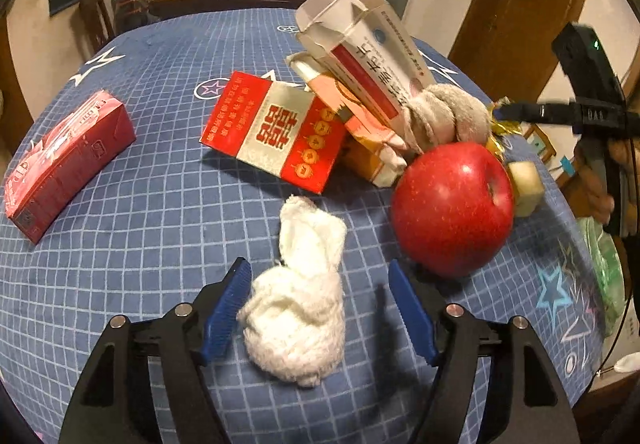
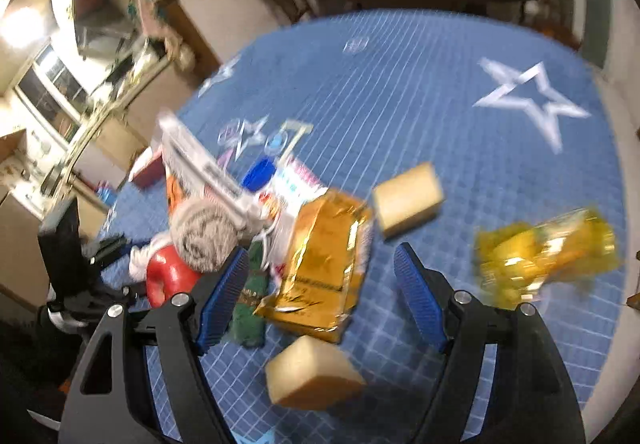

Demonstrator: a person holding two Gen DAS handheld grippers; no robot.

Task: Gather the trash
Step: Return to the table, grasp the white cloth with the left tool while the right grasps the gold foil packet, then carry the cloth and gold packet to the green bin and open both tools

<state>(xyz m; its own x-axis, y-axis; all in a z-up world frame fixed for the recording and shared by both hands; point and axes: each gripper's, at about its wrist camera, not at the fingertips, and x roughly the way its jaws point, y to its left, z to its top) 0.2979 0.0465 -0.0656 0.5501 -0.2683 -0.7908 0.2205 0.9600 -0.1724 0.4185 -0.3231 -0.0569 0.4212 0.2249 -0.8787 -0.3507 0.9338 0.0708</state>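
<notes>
A crumpled white tissue wad [image 1: 296, 316] lies on the blue checked tablecloth [image 1: 152, 244], between the blue pads of my left gripper [image 1: 318, 265]. The jaws stand open; the wad sits close to the left pad and well apart from the right one. In the blurred right wrist view, my right gripper [image 2: 322, 254] hangs open above a gold foil bag [image 2: 324, 268] with nothing held. A crumpled yellow wrapper [image 2: 548, 256] lies to its right. Two tan sponge blocks [image 2: 408, 200] [image 2: 316, 376] lie beyond and in front of the bag.
A red apple [image 1: 452, 208] stands just right of the tissue. Behind it are a grey rolled cloth [image 1: 444, 116], an open white carton [image 1: 368, 48] and a red-and-silver box [image 1: 276, 132]. Another red box [image 1: 68, 160] lies far left. The table edge curves off at right.
</notes>
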